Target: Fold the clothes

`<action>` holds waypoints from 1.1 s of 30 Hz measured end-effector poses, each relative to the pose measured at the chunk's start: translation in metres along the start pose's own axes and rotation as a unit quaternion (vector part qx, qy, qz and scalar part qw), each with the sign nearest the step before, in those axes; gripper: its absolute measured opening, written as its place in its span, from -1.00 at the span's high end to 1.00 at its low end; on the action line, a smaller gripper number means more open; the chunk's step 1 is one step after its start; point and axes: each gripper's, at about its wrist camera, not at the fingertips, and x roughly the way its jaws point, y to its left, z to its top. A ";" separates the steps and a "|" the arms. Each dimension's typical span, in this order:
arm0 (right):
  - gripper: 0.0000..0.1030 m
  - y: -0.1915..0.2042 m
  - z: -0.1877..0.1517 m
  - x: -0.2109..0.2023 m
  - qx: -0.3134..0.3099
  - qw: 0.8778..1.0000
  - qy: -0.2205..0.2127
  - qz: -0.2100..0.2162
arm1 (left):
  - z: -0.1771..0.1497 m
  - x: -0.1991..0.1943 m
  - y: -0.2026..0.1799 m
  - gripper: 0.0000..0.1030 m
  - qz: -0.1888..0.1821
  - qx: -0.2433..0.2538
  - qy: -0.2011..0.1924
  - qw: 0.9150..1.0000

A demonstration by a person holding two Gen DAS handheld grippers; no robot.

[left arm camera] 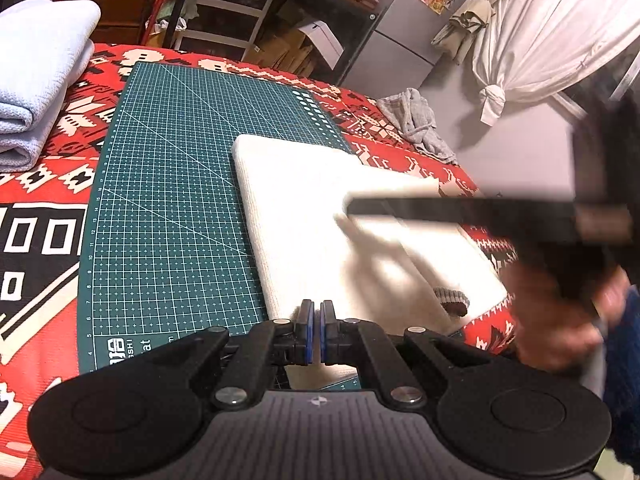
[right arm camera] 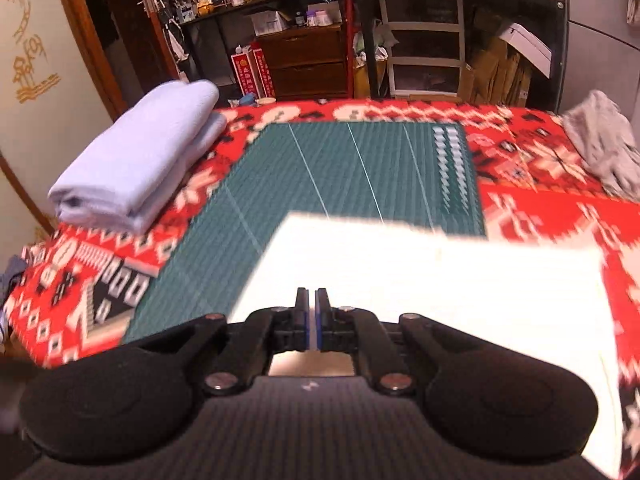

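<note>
White folded knit garment [left arm camera: 320,208] lies flat, squared, across the green cutting mat's [left arm camera: 168,200] right edge; left gripper [left arm camera: 316,332] and right gripper [right arm camera: 312,320] jaws together, empty; keep edges aligned if folding again.

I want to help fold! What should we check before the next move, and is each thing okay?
1. White folded garment lies flat, partly on the green cutting mat: ok.
2. Left tool shut and empty: ok.
3. Right tool shut, nothing between its pads: ok.
4. Light blue folded stack sits apart from the white one: ok.
5. Grey crumpled garment not folded yet: not ok.
6. White garment's edges lined up neatly: cannot tell, too blurred.
</note>
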 end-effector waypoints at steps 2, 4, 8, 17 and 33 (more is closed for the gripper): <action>0.93 -0.006 -0.020 -0.011 0.004 1.000 0.012 -0.005 | -0.001 -0.001 -0.001 0.96 0.003 0.003 0.001 1.000; 0.93 -0.014 -0.043 -0.025 0.006 1.000 0.020 -0.017 | -0.002 -0.003 -0.003 0.96 0.005 0.006 0.001 1.000; 1.00 -0.029 -0.075 -0.052 0.014 1.000 0.016 -0.008 | -0.003 -0.007 -0.008 0.96 0.012 0.014 0.001 1.000; 0.89 -0.026 -0.076 -0.062 0.015 1.000 0.004 -0.010 | -0.003 0.006 -0.040 0.96 0.002 0.063 0.014 0.998; 0.80 -0.097 -0.114 -0.117 0.087 0.990 -0.028 -0.108 | -0.008 0.024 -0.086 0.96 -0.027 0.100 0.039 0.994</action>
